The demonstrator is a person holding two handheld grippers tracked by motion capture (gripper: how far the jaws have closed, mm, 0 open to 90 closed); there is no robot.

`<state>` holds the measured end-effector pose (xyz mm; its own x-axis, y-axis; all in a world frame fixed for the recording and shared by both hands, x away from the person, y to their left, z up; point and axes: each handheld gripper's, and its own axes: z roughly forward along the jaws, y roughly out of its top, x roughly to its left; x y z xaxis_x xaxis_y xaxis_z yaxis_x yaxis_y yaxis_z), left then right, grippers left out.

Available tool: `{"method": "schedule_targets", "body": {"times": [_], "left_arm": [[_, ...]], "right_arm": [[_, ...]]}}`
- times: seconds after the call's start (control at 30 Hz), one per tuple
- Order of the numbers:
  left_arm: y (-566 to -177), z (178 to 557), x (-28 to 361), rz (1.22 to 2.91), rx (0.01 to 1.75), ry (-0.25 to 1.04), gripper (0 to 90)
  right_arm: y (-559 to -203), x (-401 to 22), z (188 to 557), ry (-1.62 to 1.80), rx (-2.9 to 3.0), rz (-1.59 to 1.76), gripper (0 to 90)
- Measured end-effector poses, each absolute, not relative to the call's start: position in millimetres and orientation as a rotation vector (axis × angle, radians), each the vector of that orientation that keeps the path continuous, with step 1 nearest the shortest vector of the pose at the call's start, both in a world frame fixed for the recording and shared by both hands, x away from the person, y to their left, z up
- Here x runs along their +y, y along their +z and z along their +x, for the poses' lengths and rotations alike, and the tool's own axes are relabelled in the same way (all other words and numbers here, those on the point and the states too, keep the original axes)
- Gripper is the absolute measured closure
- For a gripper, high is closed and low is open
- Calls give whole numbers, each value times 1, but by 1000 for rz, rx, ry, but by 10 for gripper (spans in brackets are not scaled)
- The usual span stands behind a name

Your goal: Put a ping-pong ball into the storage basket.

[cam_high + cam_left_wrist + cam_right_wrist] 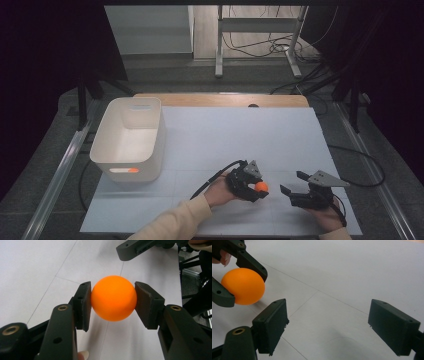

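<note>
Pinching an orange ball [114,298] squarely between its two fingers [83,305], the left gripper [254,186] holds it just above the white bench [240,135], one pad pressing on each side. Being round, the ball has no long axis and points no particular way. The right gripper [295,187] sits near the ball, its fingers [272,323] spread wide with bare bench between them. A white bin [131,137] stands well apart from both; something orange, perhaps a second ball, shows faintly through its near wall.
</note>
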<state>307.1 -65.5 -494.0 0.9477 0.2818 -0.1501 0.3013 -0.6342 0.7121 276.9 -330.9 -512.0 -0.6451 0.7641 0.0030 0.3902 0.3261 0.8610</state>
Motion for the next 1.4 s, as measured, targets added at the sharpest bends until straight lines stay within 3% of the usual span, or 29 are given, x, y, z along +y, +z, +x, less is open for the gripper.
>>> {"method": "schedule_targets", "body": {"times": [1.4], "left_arm": [[-484, 307, -48, 2256, 440, 6, 499]], "right_arm": [[-513, -330, 277, 1237, 2201, 1020, 166]]}}
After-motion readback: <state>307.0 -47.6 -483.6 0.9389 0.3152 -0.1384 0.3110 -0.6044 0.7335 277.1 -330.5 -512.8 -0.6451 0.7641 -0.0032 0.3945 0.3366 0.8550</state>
